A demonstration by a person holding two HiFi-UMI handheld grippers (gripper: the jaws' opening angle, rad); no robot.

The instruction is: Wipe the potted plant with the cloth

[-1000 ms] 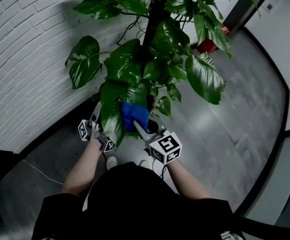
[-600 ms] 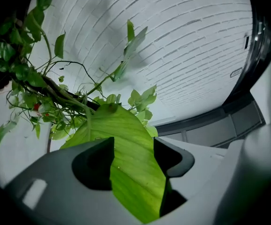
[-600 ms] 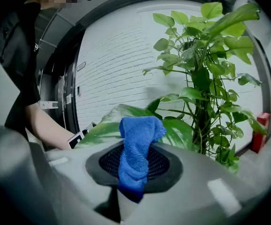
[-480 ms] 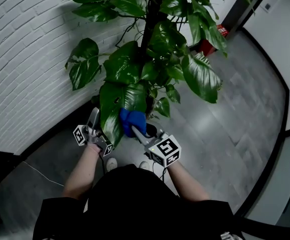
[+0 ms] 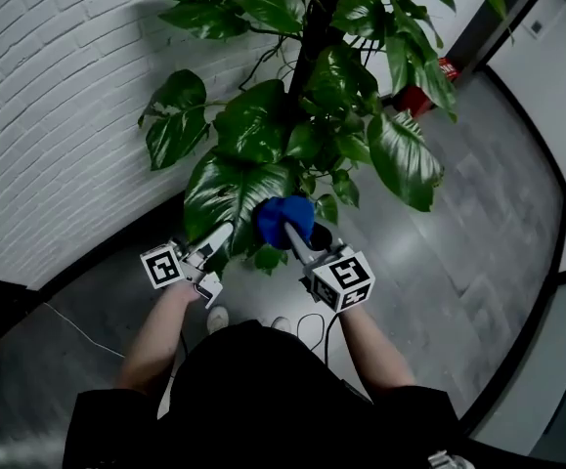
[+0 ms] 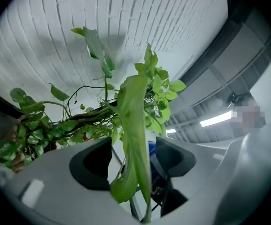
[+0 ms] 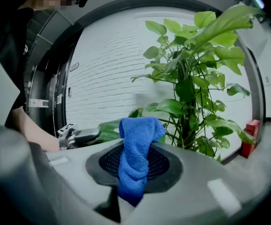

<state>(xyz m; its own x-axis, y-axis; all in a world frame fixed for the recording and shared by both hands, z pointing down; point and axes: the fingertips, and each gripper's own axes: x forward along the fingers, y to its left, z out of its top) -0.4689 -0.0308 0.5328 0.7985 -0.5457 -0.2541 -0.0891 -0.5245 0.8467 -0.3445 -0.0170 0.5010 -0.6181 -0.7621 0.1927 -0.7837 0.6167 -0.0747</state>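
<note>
Blue and bunched, the cloth point(image 5: 284, 219) is sitting clamped between the closed right tongs point(image 5: 290, 233), its wad sticking out past their tips and a tail hanging down through them; gripping it this way is probably giving the person a soft pad to rub with while keeping hard parts off the foliage. It is lying just at the right edge of the big leaf point(image 5: 226, 195), low on the potted plant point(image 5: 312, 115), though whether it is pressing on that leaf or only hovering beside it is not showing clearly. On the other side of the big leaf the left tongs point(image 5: 214, 237) are reaching in from below. Their jaws have just been opening and are standing apart, with the leaf's blade hanging edge-on between them and not pinched by either pad. That placement is likely meant to steady or back the limp blade so it is not swinging away under the cloth. Beyond the big leaf the dark stem point(image 5: 317, 27) is rising, with the white brick wall point(image 5: 58, 115) to the leaf's left and the grey floor point(image 5: 458, 262) spreading below.
</note>
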